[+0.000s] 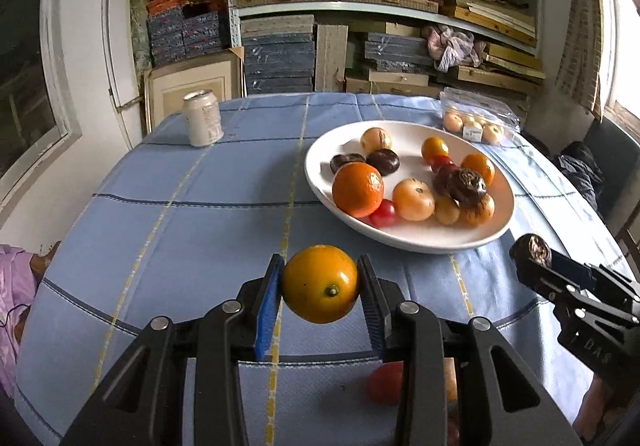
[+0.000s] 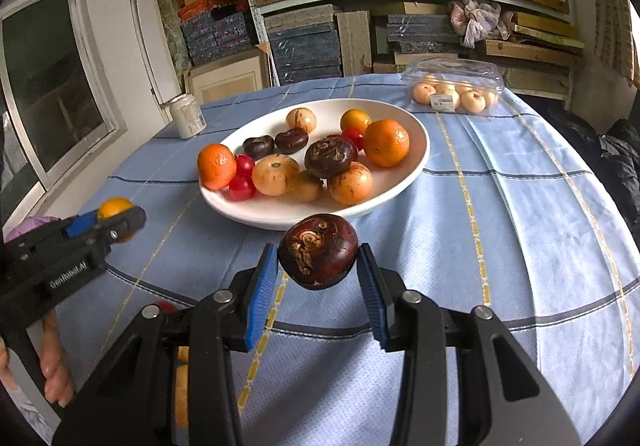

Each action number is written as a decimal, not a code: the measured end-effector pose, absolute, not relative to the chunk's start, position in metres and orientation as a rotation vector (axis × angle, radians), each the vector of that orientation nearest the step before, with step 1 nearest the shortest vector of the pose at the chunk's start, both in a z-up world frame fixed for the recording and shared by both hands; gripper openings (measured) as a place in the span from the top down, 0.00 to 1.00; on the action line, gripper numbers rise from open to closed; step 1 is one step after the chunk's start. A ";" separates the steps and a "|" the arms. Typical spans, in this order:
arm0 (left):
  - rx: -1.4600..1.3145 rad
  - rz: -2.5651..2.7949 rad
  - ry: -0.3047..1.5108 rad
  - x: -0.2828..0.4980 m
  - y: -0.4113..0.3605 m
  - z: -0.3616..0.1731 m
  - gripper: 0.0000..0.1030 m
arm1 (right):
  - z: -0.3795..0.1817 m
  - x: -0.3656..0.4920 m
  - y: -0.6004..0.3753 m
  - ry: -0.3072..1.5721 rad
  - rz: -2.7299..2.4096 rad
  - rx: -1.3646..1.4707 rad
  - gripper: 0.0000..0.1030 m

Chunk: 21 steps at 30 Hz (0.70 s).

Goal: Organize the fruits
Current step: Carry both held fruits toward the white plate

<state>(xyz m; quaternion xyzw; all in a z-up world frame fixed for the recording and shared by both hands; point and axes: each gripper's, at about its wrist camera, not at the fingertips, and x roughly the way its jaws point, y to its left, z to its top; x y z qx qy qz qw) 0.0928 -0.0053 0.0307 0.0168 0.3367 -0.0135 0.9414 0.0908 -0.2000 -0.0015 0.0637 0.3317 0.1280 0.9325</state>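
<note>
Task well advanced: the wide white ceramic bowl [image 2: 416,150] on the blue checked tablecloth [image 2: 520,214] already holds mixed fruits, while the left gripper [image 1: 320,288], jaws clamped on a yellow-orange citrus fruit [image 1: 320,283], and the right gripper [image 2: 318,266], jaws clamped on a dark maroon round fruit [image 2: 318,251], hang short of its near rim, their loads apparently undelivered.

Soft window daylight, sharp centre, edges fisheye-bent.

"GenRobot.AI" on left gripper [image 2: 120,220]; "DAS" on right gripper [image 1: 534,252].
</note>
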 end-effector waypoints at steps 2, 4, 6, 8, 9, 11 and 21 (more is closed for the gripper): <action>0.032 -0.026 0.680 0.092 -0.005 0.032 0.64 | -0.002 0.089 -0.200 0.674 0.258 0.131 0.61; 0.032 -0.024 0.676 0.092 -0.005 0.033 0.64 | -0.002 0.087 -0.200 0.670 0.260 0.132 0.61; 0.037 -0.019 0.670 0.091 -0.006 0.034 0.64 | -0.002 0.085 -0.199 0.668 0.260 0.127 0.61; 0.038 -0.019 0.666 0.091 -0.007 0.034 0.64 | -0.002 0.084 -0.197 0.666 0.264 0.122 0.61; 0.042 -0.017 0.666 0.090 -0.007 0.034 0.64 | -0.001 0.083 -0.196 0.664 0.265 0.119 0.61; 0.048 -0.014 0.665 0.090 -0.008 0.033 0.64 | -0.001 0.081 -0.194 0.660 0.271 0.114 0.61; 0.055 -0.010 0.671 0.092 -0.009 0.031 0.64 | 0.004 0.074 -0.193 0.641 0.285 0.121 0.61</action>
